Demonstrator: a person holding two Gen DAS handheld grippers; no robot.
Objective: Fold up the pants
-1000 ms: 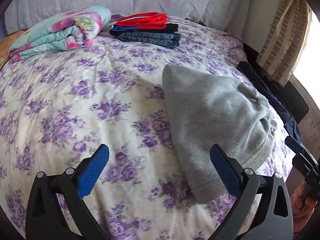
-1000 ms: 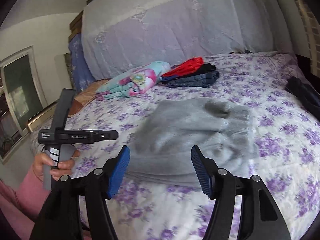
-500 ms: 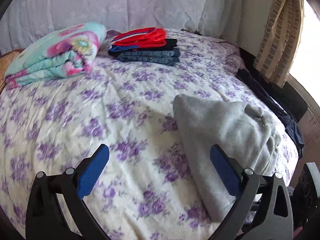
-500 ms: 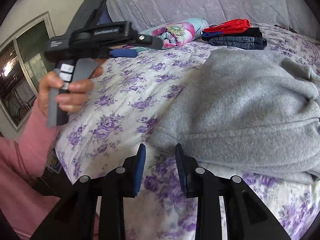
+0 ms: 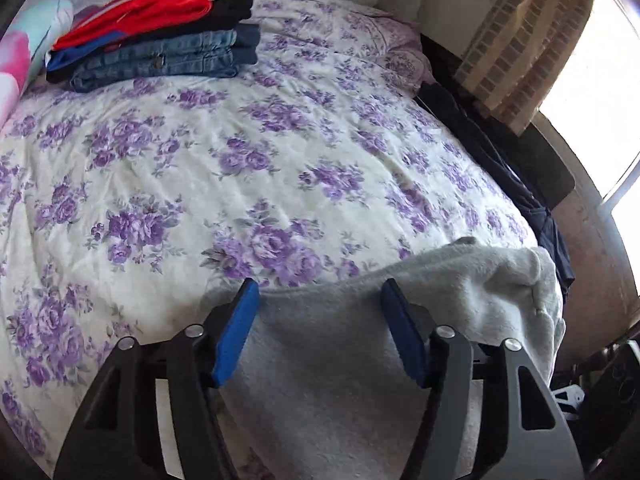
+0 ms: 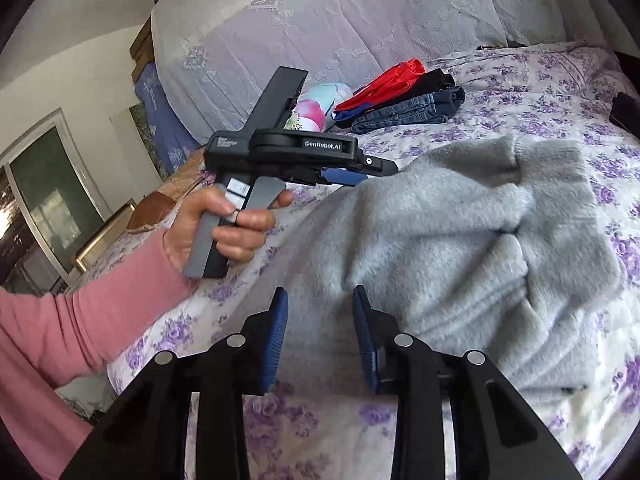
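Grey fleece pants [image 6: 480, 220], folded into a thick bundle, lie on the flowered bed cover [image 5: 240, 160]. In the left wrist view the pants [image 5: 340, 380] fill the lower middle. My left gripper [image 5: 320, 312] is over their far edge. Its jaws are closing with the fabric between them, and the blue pads [image 5: 236, 332] still stand apart. The right wrist view shows a hand in a pink sleeve [image 6: 224, 224] holding the left gripper [image 6: 380, 170] at the pants' left side. My right gripper [image 6: 320, 320] is at the near edge, jaws narrow, with grey fabric in the gap and no visible pinch.
A stack of folded clothes [image 5: 160, 40], red on top of black and denim, sits at the bed's far side beside a flowery folded blanket [image 6: 320, 104]. A dark garment [image 5: 500, 168] hangs over the bed's right edge, below a curtain [image 5: 520, 40] and a bright window.
My left gripper swung right onto the pants' edge and its jaws narrowed from wide open. My right gripper's jaws narrowed, then it slid forward onto the near edge of the pants.
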